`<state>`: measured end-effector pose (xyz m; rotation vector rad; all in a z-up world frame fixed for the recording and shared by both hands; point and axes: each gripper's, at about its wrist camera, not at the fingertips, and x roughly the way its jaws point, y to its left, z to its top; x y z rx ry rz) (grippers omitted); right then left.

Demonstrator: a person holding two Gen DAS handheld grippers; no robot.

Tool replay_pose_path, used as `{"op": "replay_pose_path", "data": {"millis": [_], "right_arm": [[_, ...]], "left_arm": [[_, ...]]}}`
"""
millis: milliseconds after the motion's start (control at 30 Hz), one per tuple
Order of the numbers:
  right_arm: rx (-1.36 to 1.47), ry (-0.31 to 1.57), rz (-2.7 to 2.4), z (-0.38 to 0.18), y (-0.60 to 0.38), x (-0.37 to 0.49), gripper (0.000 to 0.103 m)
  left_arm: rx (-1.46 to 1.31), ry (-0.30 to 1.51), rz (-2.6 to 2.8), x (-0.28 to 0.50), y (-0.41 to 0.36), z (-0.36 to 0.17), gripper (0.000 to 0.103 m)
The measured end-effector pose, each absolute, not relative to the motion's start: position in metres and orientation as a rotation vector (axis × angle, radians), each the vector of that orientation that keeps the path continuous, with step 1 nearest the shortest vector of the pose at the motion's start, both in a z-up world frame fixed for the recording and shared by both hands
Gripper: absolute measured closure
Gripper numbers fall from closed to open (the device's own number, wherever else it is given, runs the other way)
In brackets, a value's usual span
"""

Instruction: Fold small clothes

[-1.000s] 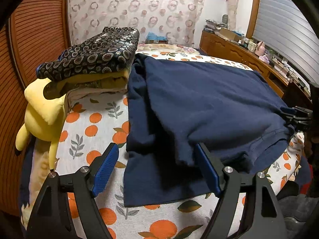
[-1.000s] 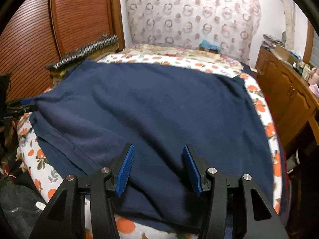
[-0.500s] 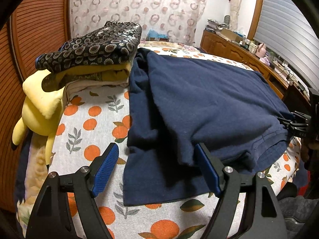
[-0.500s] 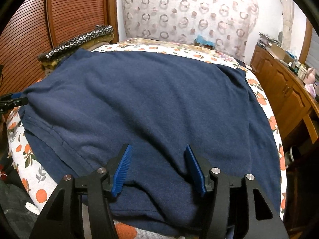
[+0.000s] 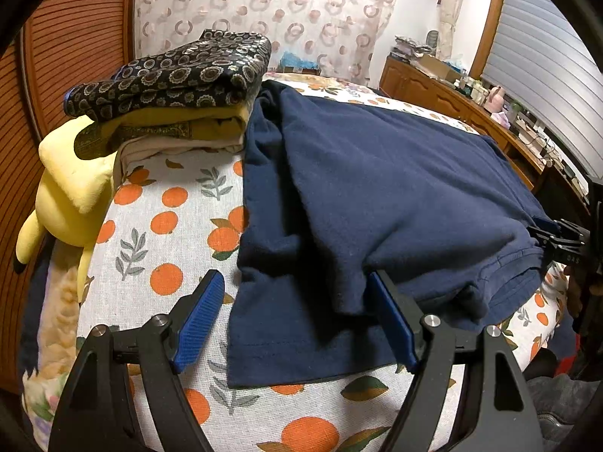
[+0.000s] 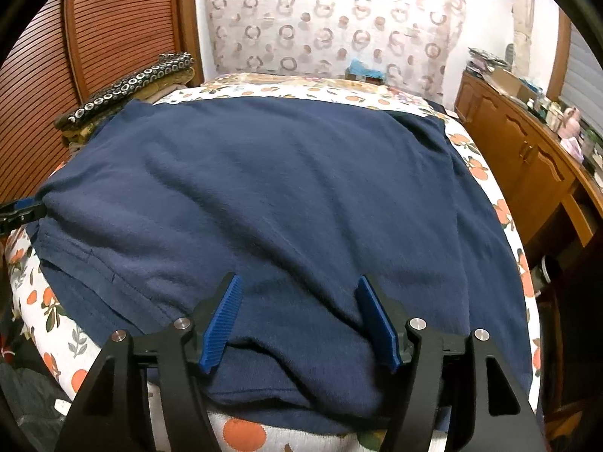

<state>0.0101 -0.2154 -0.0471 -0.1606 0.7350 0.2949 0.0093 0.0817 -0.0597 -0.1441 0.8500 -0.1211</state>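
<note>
A navy shirt (image 5: pixel 377 196) lies spread on the orange-print bed sheet (image 5: pixel 166 226), its near part folded over itself. My left gripper (image 5: pixel 296 316) is open at the shirt's near left corner; cloth lies between its blue pads and the right pad (image 5: pixel 392 324) touches a hanging fold. My right gripper (image 6: pixel 299 320) hovers over the near hem of the shirt (image 6: pixel 282 188). Its jaws are opening, with the doubled cloth loose between them. The left wrist view shows the right gripper's tip (image 5: pixel 557 241) at the shirt's right edge.
A stack of folded clothes (image 5: pixel 181 79) topped by a dark patterned piece sits at the shirt's far left corner, and a yellow plush toy (image 5: pixel 71 188) hangs off the bed beside it. A wooden dresser (image 6: pixel 527 158) runs along the right. Slatted wooden doors (image 6: pixel 124 30) stand at the left.
The right gripper's jaws have spread wider over the shirt's near fold. The left gripper stays open in the same place.
</note>
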Motion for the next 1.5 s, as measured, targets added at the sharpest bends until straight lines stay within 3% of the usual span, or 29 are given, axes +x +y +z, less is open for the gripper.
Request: {"op": "replay_pose_path", "data": {"millis": [167,267,333,433,833,1500], "right_arm": [[-0.153,0.723,0.302,-0.047,-0.220,0.002,0.035],[-0.153,0.717,0.295,-0.048,-0.223,0.000,0.034],[-0.156,0.708,0.297,-0.048,-0.223,-0.002,0.034],[-0.158,0.694,0.313,-0.050,-0.228,-0.003,0.033],[-0.155,0.684,0.331,-0.041,-0.245,-0.010,0.033],[-0.051,0.619,0.256,-0.033,-0.310,-0.049,0.035]], "left_arm": [[-0.144,0.841,-0.153,0.009,0.078,-0.059,0.029],[-0.115,0.838,-0.172,0.010,0.073,-0.059,0.048],[-0.122,0.838,-0.204,0.010,0.071,-0.058,0.072],[-0.131,0.826,-0.240,0.012,0.067,-0.054,0.089],[-0.167,0.666,-0.340,0.028,0.049,0.002,0.094],[-0.043,0.601,-0.670,0.100,-0.092,0.060,0.095]]}}
